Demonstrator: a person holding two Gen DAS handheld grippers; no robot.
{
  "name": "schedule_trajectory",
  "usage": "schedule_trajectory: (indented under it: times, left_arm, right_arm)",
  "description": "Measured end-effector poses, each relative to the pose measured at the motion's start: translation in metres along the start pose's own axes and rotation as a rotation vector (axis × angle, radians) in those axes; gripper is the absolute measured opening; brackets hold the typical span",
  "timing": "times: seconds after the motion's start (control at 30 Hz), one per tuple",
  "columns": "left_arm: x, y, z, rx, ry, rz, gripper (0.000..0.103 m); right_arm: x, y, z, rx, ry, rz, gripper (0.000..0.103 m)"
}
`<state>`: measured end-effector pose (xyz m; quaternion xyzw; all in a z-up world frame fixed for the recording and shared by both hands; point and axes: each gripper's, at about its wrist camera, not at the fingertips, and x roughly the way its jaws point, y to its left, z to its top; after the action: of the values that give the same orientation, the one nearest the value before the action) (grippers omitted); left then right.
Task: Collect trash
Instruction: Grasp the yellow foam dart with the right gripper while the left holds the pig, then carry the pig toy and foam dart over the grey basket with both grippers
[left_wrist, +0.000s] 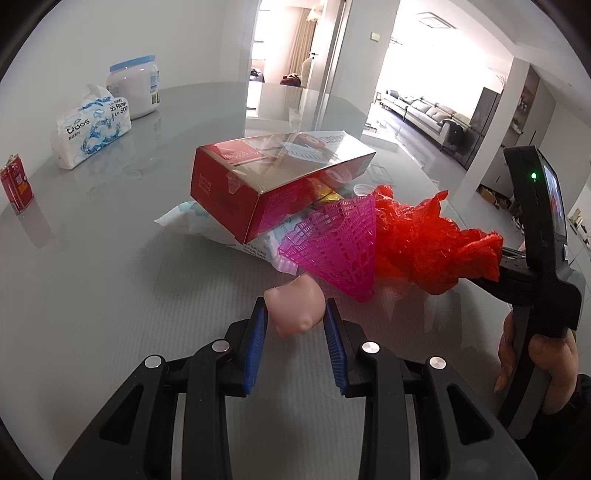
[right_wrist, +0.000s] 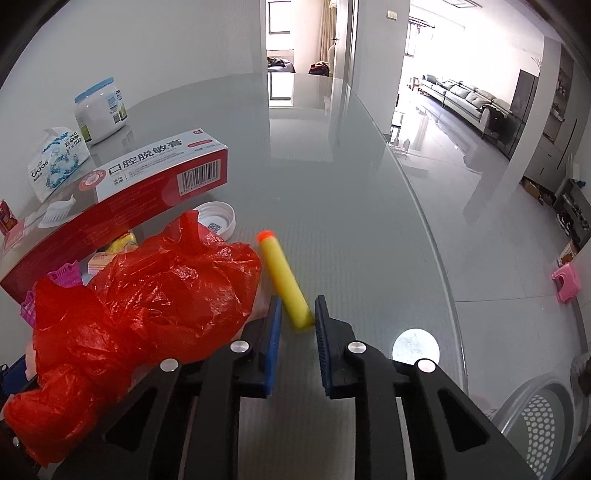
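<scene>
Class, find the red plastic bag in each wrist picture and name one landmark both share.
Left wrist: red plastic bag right of centre, behind the pink mesh basket.
Right wrist: lower left, beside the left pad of the tongs.
Shared landmark: red and white carton.

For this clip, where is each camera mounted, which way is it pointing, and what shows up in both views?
Left wrist: on the left gripper, angled down over the grey table; its blue pads pinch a pink doll head; a hand holding the right gripper's body shows at right.
Right wrist: on the right gripper, angled down at the table; its pads close on a yellow foam dart.
Shared: red plastic bag, red toothpaste box, tissue pack, white jar.
</scene>
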<state>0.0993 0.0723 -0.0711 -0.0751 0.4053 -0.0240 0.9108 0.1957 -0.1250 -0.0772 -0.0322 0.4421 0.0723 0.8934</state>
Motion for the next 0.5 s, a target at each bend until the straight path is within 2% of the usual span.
schedule_trajectory:
  times: [0.2,0.5]
  left_arm:
    - [-0.002,0.003,0.0,-0.01,-0.01,-0.01,0.031]
    - [-0.016,0.009,-0.007,-0.024,-0.024,-0.053,0.031]
  right_arm:
    - [-0.018,-0.009,-0.014,0.06,-0.032,0.031,0.014]
    - [-0.052,-0.026,-0.063,0.167,-0.026,0.047,0.014]
